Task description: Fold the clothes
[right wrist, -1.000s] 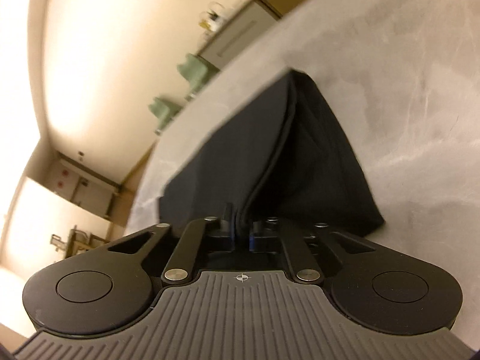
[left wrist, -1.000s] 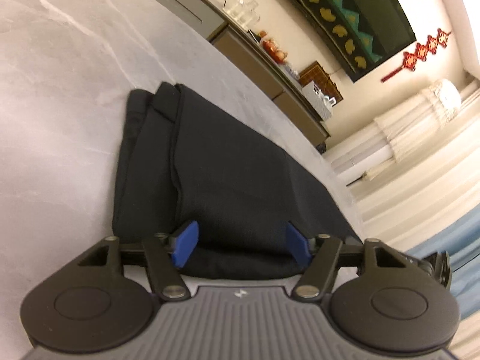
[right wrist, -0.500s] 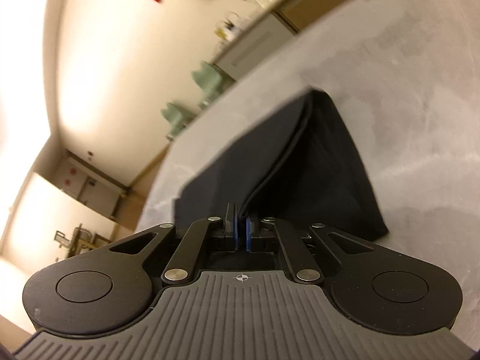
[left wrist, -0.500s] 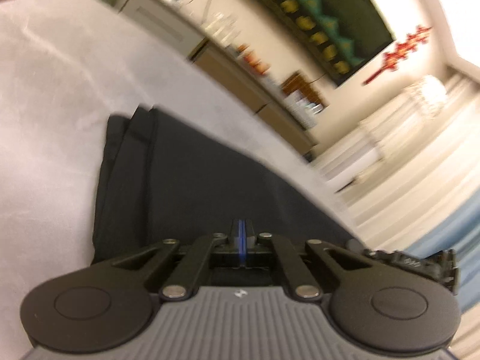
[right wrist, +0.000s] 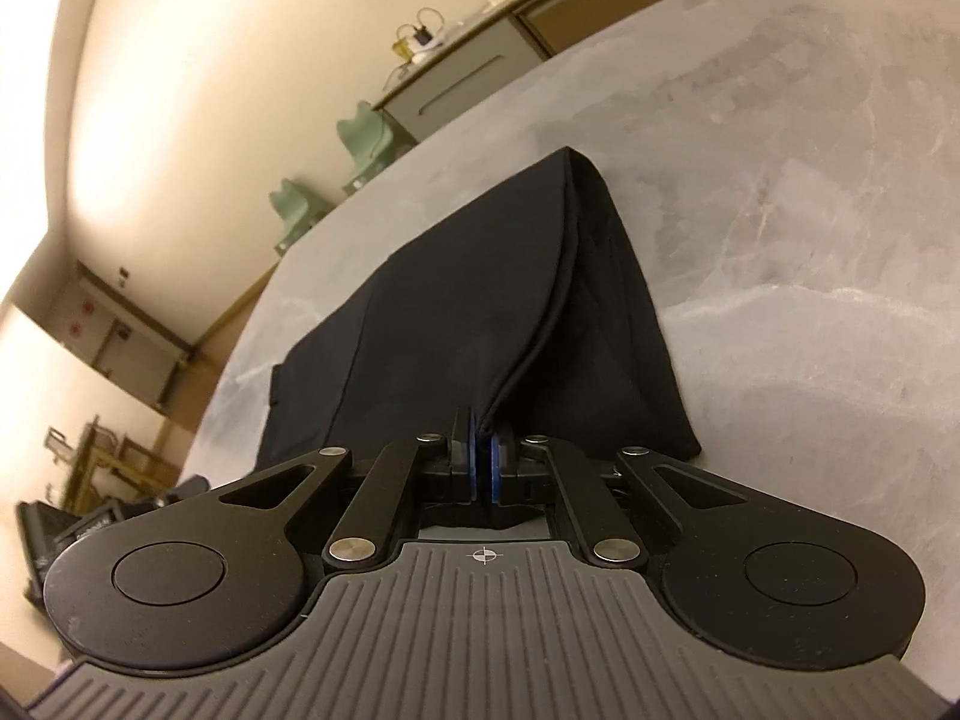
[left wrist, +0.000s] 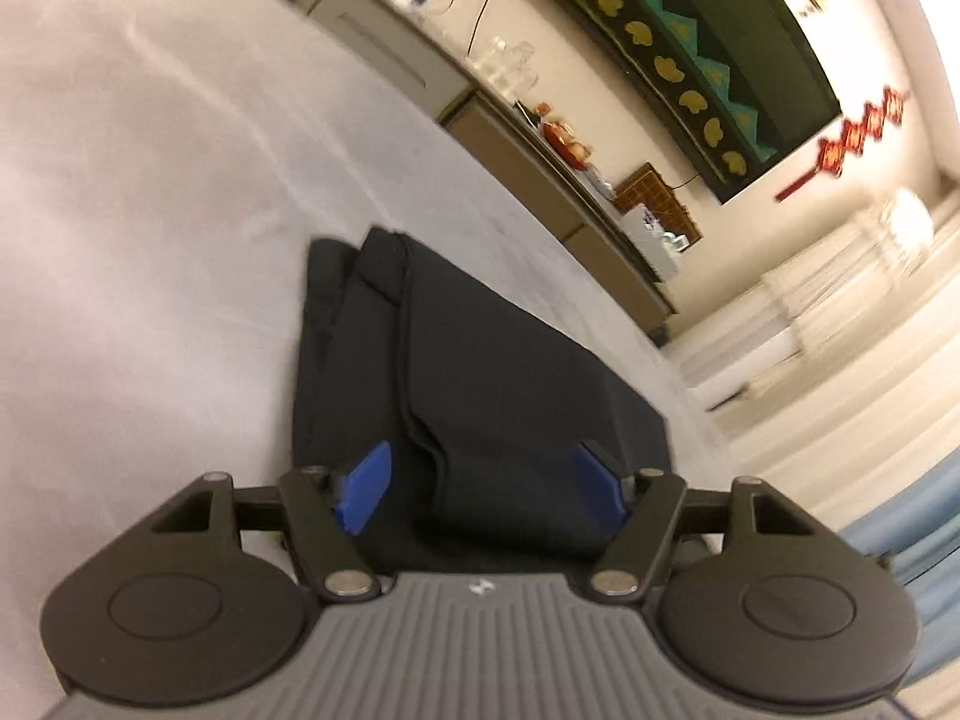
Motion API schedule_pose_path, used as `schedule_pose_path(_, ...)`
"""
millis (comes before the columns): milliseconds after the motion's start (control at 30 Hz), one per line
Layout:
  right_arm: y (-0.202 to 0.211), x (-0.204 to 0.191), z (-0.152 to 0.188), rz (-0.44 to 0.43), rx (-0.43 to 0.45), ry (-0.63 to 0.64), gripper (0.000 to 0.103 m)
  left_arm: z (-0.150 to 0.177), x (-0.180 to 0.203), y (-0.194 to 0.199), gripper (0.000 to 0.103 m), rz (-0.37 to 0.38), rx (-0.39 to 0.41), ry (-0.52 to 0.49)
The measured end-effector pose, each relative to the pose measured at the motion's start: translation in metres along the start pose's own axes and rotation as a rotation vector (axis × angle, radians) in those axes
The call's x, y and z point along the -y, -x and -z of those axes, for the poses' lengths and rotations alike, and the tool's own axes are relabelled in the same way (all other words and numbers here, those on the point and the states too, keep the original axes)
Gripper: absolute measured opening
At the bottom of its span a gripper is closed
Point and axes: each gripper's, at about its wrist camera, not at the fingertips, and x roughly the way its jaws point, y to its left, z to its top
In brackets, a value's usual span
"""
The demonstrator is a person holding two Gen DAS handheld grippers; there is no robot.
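One black garment lies folded in layers on the pale marbled tabletop, and two grippers sit at its near edge. The left gripper has its two blue-padded fingers spread wide, one on each side of the garment's near fold, with nothing clamped between them. In the right wrist view the same garment rises from the tabletop toward the right gripper, whose two fingers are pressed together on a piped seam edge of the cloth, pinching it. In the left view, the garment's left side shows several stacked edges stepping outward, and its far corner points away across the tabletop; bare stone lies open to the left and beyond it. In the right view, open stone spreads to the right of the cloth and past its far corner, while on the left the curved rim of the tabletop runs close by the garment. Along the far wall stands a low cabinet with glassware on top, and two pale green chairs stand near it.
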Motion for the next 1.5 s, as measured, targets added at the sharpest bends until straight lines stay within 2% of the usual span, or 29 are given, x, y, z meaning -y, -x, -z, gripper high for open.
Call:
schedule_pose_path(133, -0.003, 0.005, 0.002, -0.007, -0.016, -0.032, 0.006, 0.004, -0.004, -0.014, 0.072, 0.037, -0.074, 0.031)
schedule_pose_path(200, -0.003, 0.009, 0.003, -0.013, -0.02, -0.055, 0.008, 0.008, -0.001, -0.02, 0.072, 0.026, -0.081, 0.02)
schedule_pose_path(233, -0.004, 0.011, 0.003, -0.016, -0.023, -0.064, 0.009, 0.009, 0.001, -0.022, 0.068, 0.022, -0.072, 0.007)
schedule_pose_path(267, -0.005, 0.012, 0.003, -0.02, -0.025, -0.073, 0.009, 0.008, 0.005, -0.025, 0.059, 0.01, -0.064, -0.024)
schedule_pose_path(300, -0.006, 0.013, 0.003, -0.021, -0.028, -0.077, 0.009, 0.007, 0.01, -0.028, 0.017, -0.003, -0.056, -0.057)
schedule_pose_path(333, -0.008, 0.013, 0.003, -0.019, -0.029, -0.075, 0.009, 0.007, 0.014, -0.031, 0.005, -0.016, -0.049, -0.089)
schedule_pose_path(367, -0.009, 0.013, 0.003, -0.015, -0.028, -0.066, 0.007, 0.007, 0.021, -0.028, 0.005, -0.017, -0.029, -0.115)
schedule_pose_path(433, -0.004, 0.009, 0.0, -0.001, 0.004, -0.039, 0.002, 0.012, 0.035, -0.008, 0.004, 0.028, -0.016, -0.159)
schedule_pose_path(500, 0.006, 0.004, -0.004, 0.022, 0.035, 0.009, 0.001, 0.022, 0.036, -0.008, 0.004, 0.011, -0.069, -0.182)
schedule_pose_path(633, -0.002, -0.002, 0.002, 0.091, 0.004, 0.092, 0.002, 0.037, 0.028, -0.031, 0.005, -0.056, -0.188, -0.198)
schedule_pose_path(767, -0.007, -0.014, 0.006, 0.17, 0.0, 0.182, 0.003, 0.036, 0.035, -0.025, 0.012, -0.085, -0.202, -0.257)
schedule_pose_path(800, -0.005, -0.018, 0.006, 0.198, 0.003, 0.207, 0.006, 0.034, 0.039, -0.018, 0.016, -0.099, -0.187, -0.299)
schedule_pose_path(833, 0.0, -0.023, 0.003, 0.239, 0.023, 0.235, 0.015, 0.032, 0.044, -0.01, 0.019, -0.112, -0.171, -0.343)
schedule_pose_path(867, 0.006, -0.027, 0.0, 0.281, 0.047, 0.264, 0.019, 0.028, 0.05, 0.003, 0.019, -0.132, -0.119, -0.384)
schedule_pose_path(900, 0.012, -0.032, -0.003, 0.324, 0.07, 0.293, 0.027, 0.021, 0.055, 0.019, 0.026, -0.14, -0.053, -0.412)
schedule_pose_path(933, 0.023, -0.038, -0.007, 0.362, 0.121, 0.342, 0.029, 0.016, 0.057, 0.03, 0.031, -0.142, -0.003, -0.423)
schedule_pose_path(1000, 0.038, -0.052, -0.017, 0.378, 0.197, 0.436, 0.029, -0.004, 0.064, 0.038, 0.033, -0.137, 0.061, -0.419)
schedule_pose_path(1067, 0.027, -0.065, -0.03, 0.341, 0.188, 0.522, 0.029, -0.026, 0.076, 0.013, 0.033, -0.105, 0.03, -0.431)
schedule_pose_path(1100, 0.016, -0.071, -0.037, 0.32, 0.167, 0.572, 0.029, -0.032, 0.081, -0.007, 0.036, -0.093, -0.011, -0.446)
schedule_pose_path(1200, -0.033, -0.08, -0.043, 0.283, 0.071, 0.73, 0.027, -0.04, 0.077, -0.081, 0.036, -0.199, -0.142, -0.463)
schedule_pose_path(1267, -0.059, -0.073, -0.043, 0.257, 0.003, 0.764, 0.02, -0.036, 0.061, -0.112, 0.031, -0.272, -0.178, -0.467)
schedule_pose_path(1300, -0.065, -0.066, -0.041, 0.258, -0.007, 0.77, 0.017, -0.035, 0.058, -0.112, 0.03, -0.277, -0.139, -0.465)
schedule_pose_path(1367, -0.076, -0.051, -0.038, 0.262, -0.021, 0.783, 0.02, -0.035, 0.062, -0.114, 0.028, -0.295, -0.147, -0.459)
schedule_pose_path(1433, -0.074, -0.043, -0.045, 0.267, -0.028, 0.726, 0.02, -0.029, 0.069, -0.112, 0.026, -0.323, -0.134, -0.491)
schedule_pose_path(1500, -0.066, -0.046, -0.051, 0.3, -0.02, 0.707, 0.02, -0.013, 0.085, -0.091, 0.027, -0.243, -0.118, -0.536)
